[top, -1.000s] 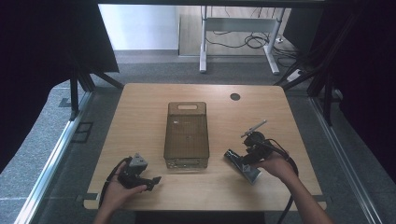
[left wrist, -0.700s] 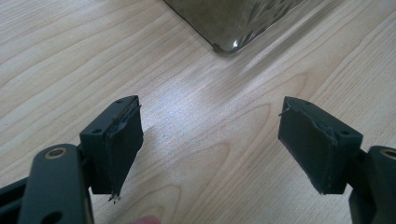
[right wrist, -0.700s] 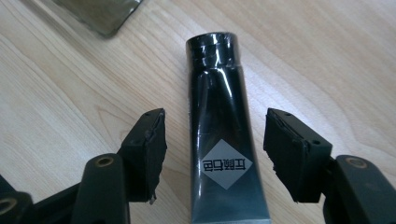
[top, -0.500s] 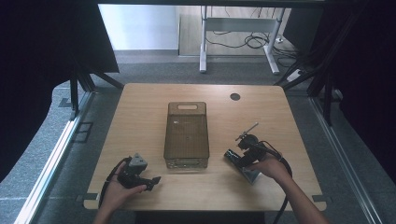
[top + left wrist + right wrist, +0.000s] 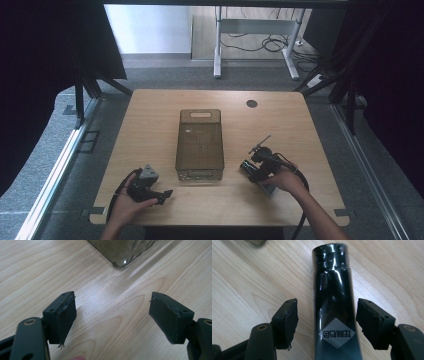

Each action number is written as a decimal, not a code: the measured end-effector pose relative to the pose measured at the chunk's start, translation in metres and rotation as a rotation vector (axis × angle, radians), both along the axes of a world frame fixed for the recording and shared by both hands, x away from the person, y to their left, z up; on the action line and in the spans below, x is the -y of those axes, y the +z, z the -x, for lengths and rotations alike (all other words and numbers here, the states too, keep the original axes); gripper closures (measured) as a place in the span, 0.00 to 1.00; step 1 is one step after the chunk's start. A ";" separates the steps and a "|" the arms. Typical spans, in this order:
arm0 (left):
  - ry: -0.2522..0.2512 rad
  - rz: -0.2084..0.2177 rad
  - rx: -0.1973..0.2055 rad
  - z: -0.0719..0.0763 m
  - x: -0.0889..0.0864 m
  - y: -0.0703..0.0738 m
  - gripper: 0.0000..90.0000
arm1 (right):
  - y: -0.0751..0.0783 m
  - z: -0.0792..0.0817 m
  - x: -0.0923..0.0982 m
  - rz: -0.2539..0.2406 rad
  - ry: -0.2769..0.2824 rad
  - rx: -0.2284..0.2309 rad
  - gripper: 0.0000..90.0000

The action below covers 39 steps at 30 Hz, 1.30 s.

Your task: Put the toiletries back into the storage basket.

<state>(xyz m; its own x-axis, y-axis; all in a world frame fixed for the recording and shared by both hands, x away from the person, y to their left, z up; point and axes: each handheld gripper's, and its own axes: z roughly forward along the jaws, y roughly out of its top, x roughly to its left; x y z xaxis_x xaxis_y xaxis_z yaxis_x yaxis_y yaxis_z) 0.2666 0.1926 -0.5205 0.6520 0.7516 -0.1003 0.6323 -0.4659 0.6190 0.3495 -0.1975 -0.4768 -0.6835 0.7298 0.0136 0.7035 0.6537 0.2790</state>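
**Tube between spread jaws, not yet pinched**

Right gripper spread wide around glossy black tube lying on table beside smoky box (slippery, may roll or squirt free). Left gripper spread, empty.

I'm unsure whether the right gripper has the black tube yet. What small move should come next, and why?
Probably close the right gripper. The black tube lies on the table between its open jaws, with a gap on each side, so nothing is gripped yet. The left gripper is open over bare wood near the tinted box and can wait.
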 end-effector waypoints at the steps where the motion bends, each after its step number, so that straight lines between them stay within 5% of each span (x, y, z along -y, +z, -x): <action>1: 0.000 0.000 0.000 0.000 0.000 0.000 0.25 | -0.003 -0.001 -0.003 0.016 0.005 0.005 0.38; 14: -0.002 -0.014 -0.011 -0.002 0.000 -0.004 0.25 | -0.027 -0.010 -0.004 0.075 0.010 -0.022 0.43; 39: -0.003 -0.018 -0.007 -0.002 0.000 -0.004 0.25 | -0.017 -0.019 0.006 -0.036 -0.024 -0.080 0.51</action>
<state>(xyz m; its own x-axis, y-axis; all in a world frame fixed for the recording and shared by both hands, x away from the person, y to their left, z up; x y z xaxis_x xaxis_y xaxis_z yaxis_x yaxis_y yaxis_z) 0.2687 0.1925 -0.5244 0.6537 0.7512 -0.0915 0.6353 -0.4790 0.6058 0.3685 -0.2037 -0.4940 -0.6612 0.7443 0.0941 0.7400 0.6266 0.2444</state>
